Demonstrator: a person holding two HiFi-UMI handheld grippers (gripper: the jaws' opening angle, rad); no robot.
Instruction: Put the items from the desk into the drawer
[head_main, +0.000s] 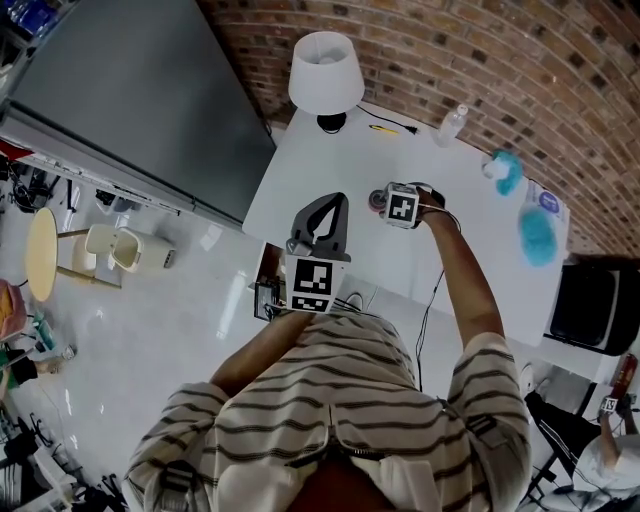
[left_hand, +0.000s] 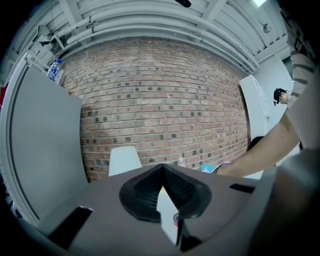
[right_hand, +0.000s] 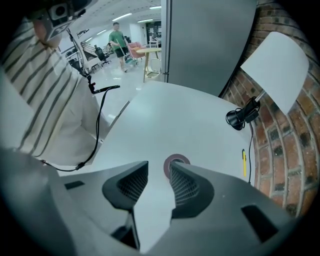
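A small dark-red tape roll (right_hand: 176, 162) lies flat on the white desk (right_hand: 165, 120). My right gripper (right_hand: 159, 169) hovers open over the desk, and the roll sits just past its right fingertip, outside the gap. In the head view the same tape roll (head_main: 377, 200) is right beside the right gripper (head_main: 386, 203). My left gripper (head_main: 335, 198) is held above the desk's near edge, shut with nothing between its jaws. The left gripper (left_hand: 162, 169) points at the brick wall. A yellow pen (right_hand: 244, 162) lies near the wall. An open drawer (head_main: 264, 287) seems to show at the desk's near left corner.
A white lamp (head_main: 326, 72) stands at the back of the desk, its black base (right_hand: 239, 117) near the wall. A clear bottle (head_main: 452, 124) and blue objects (head_main: 536, 234) sit toward the right end. A black cable (right_hand: 98, 125) hangs off the near edge. A grey partition (head_main: 140, 90) stands left.
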